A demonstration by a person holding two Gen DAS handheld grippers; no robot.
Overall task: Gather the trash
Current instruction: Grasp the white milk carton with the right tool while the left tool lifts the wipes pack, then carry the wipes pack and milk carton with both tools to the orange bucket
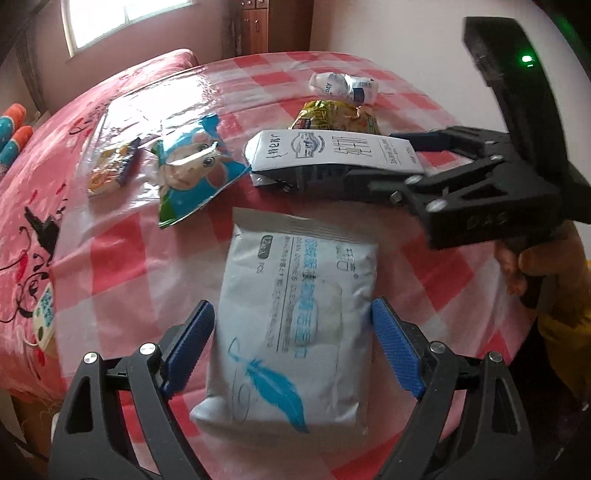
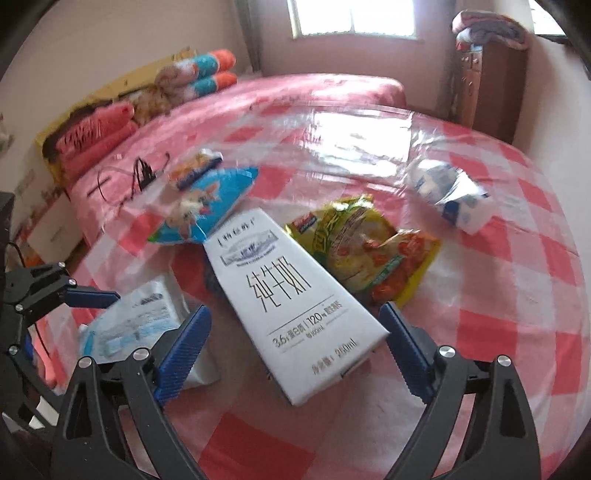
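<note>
Two hand-held grippers hang over a table [image 1: 122, 266] covered in a pink-and-white check cloth under clear plastic, with litter spread across it. The left gripper [image 1: 293, 332] stands with its jaws wide apart on either side of a white wipes pack [image 1: 295, 325] printed with a blue feather; the blue pads sit just beside the pack's long edges and whether they touch it cannot be told. The right gripper [image 2: 295, 332], held in a hand [image 1: 524, 266] at the edge of the left view, is likewise spread open, straddling the near end of a white milk carton [image 2: 291, 302] that lies flat on the cloth; its right pad is close against the carton's corner, its left pad apart from it.

The carton lies just past the far end of the pack. Beside the carton lies a crumpled yellow wrapper [image 2: 369, 251], and farther off a crushed white bottle [image 2: 448, 195]. On the other side a blue snack bag [image 2: 207, 206] with a cartoon figure touches the carton's far end, with a small orange packet [image 1: 112, 170] next to it. Behind the table is a bed [image 2: 258, 96] with a pink cover and rolled blankets [image 2: 207, 70], under a bright window [image 2: 354, 18].
</note>
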